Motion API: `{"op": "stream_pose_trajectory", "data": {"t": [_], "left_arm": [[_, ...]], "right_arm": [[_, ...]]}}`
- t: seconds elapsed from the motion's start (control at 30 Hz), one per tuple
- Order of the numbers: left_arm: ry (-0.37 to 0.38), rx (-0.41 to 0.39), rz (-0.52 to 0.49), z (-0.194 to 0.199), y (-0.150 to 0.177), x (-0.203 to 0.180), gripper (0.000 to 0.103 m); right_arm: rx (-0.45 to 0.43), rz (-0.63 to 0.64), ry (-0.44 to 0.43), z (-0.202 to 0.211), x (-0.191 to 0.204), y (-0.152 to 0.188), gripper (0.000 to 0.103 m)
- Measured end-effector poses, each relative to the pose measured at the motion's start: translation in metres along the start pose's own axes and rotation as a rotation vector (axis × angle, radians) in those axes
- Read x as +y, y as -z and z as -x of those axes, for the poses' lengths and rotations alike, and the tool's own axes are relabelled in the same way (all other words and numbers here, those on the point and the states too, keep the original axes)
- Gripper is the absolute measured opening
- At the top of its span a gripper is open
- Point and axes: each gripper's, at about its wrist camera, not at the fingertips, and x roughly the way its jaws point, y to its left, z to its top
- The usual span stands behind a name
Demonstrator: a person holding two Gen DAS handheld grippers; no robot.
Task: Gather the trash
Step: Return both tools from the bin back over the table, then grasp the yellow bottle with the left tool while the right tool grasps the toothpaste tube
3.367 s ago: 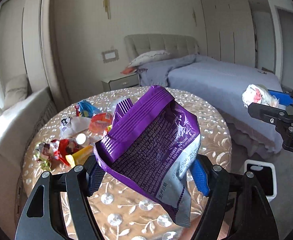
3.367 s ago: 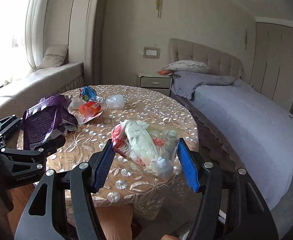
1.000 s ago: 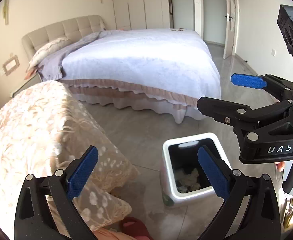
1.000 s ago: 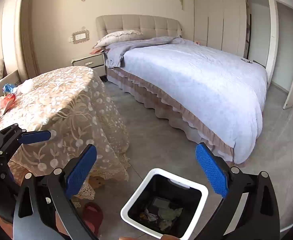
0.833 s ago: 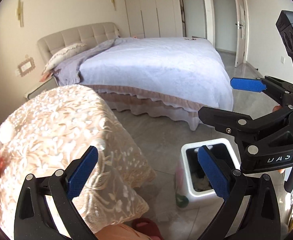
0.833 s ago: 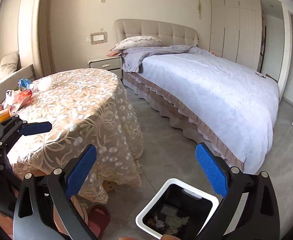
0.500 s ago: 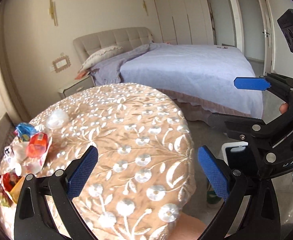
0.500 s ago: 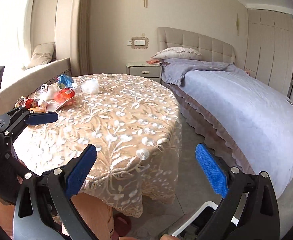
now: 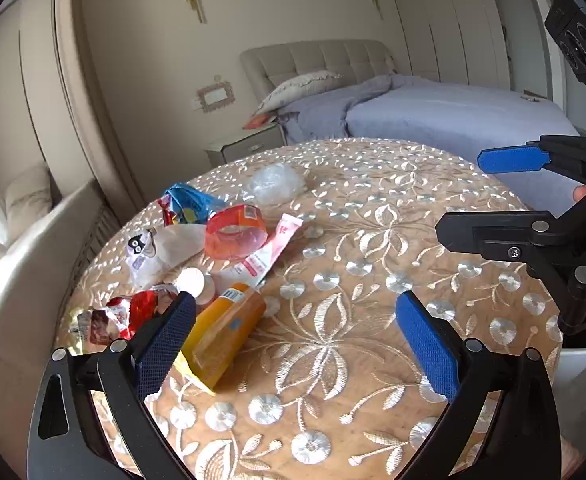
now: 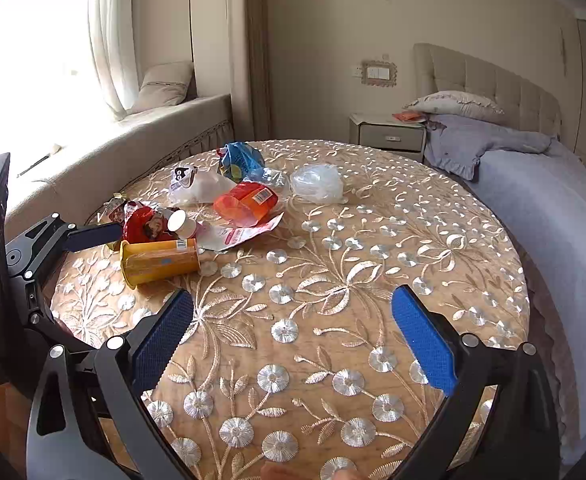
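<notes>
Both tools swung back over the table [image 10: 373, 216] — wide open, empty.

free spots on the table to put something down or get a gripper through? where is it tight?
Free: the broad bare stretch of tablecloth toward the bed, right of the clear plastic wad, and the near strip under the open right gripper. Crowded: the window-side edge, where the yellow tube, orange cup, red wrapper and blue wrapper cluster beside the left gripper.
</notes>
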Motion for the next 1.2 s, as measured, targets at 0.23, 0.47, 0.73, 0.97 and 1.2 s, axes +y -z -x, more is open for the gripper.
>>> {"op": "stream_pose_trajectory", "data": {"t": [0.23,0.47,0.73,0.97,1.2], "left_arm": [[-0.011,0.045,0.046,-0.019,0.011,0.046,0.098],[0.047,0.125,0.119,-0.042,0.018,0.07,0.098],[0.068,0.209,0.121,-0.062,0.017,0.078,0.088],[0.085,0.298,0.107,-0.077,0.02,0.071,0.057],[0.079,0.258,0.15,-0.061,0.023,0.073,0.056]], "right_arm": [[0.125,-0.104,-0.072,-0.072,0.006,-0.023,0.099],[0.206,-0.176,-0.12,-0.133,0.008,-0.044,0.099],[0.251,-0.295,-0.125,-0.173,-0.004,-0.051,0.082],[0.286,-0.277,-0.178,-0.184,-0.003,-0.052,0.015],[0.147,-0.165,-0.118,-0.143,0.014,-0.061,0.01]]}}
